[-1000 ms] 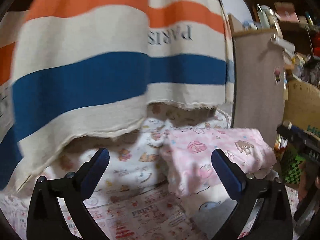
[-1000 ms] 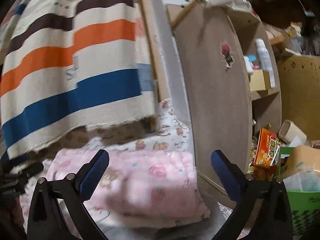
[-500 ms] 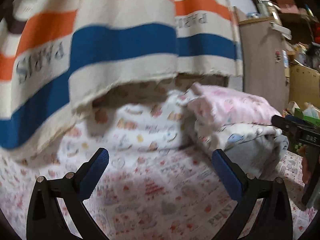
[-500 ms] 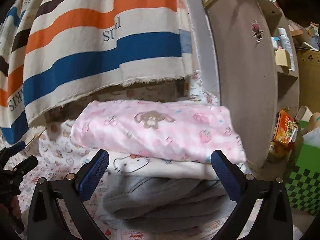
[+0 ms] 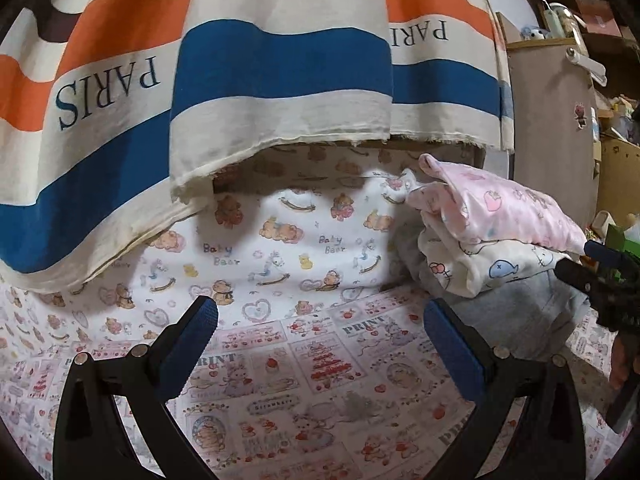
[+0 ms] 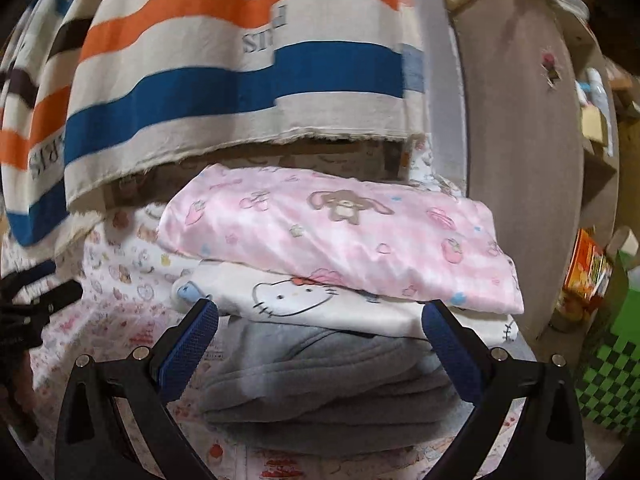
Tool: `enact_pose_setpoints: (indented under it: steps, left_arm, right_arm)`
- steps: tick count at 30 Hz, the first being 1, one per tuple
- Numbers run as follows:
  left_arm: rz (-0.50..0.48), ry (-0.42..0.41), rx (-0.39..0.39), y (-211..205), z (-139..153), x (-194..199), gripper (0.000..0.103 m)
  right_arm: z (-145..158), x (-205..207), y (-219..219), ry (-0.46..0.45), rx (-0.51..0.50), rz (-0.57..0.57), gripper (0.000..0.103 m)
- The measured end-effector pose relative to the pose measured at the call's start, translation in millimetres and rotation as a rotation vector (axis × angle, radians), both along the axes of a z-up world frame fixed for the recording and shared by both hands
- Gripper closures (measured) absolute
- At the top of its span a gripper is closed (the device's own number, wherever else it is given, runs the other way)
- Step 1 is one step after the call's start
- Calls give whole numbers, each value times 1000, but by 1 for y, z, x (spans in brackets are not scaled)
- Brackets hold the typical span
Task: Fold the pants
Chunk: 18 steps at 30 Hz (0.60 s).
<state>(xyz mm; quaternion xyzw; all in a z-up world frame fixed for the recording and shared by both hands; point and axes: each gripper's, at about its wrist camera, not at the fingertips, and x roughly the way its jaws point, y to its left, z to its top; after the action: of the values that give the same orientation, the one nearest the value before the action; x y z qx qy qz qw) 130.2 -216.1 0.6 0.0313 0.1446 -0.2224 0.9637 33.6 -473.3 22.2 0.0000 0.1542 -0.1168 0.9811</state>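
Lowered right claw (image 6: 319,344), facing soft folded pink pants (image 6: 340,236).

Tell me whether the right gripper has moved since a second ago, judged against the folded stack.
Yes. The right gripper, open and empty, has backed away from the folded stack: the pink pants on top sit higher in its view, and the grey layer beneath now shows.

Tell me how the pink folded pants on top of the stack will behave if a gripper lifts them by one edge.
The pink folded pants look thin and soft, so they would probably droop and unfold. They seem light. Lying loose on the white garment, they would likely slide off without shifting it much.
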Motion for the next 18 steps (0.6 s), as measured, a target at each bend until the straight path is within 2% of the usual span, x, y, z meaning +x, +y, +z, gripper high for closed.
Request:
enact_pose_setpoints:
  steps: [2,5,18]
  left_arm:
    - [0,4,-5,1,0,1,1]
    - [-3,-2,1,0,0,0,1]
    - [-10,-7,14,-2,1,-5,1]
  right_arm:
    - [0,1,2,3,-1,19,0]
    - [0,-1,-2,0,9,-36,0]
    - [1,-2,-3,0,9,-37,0]
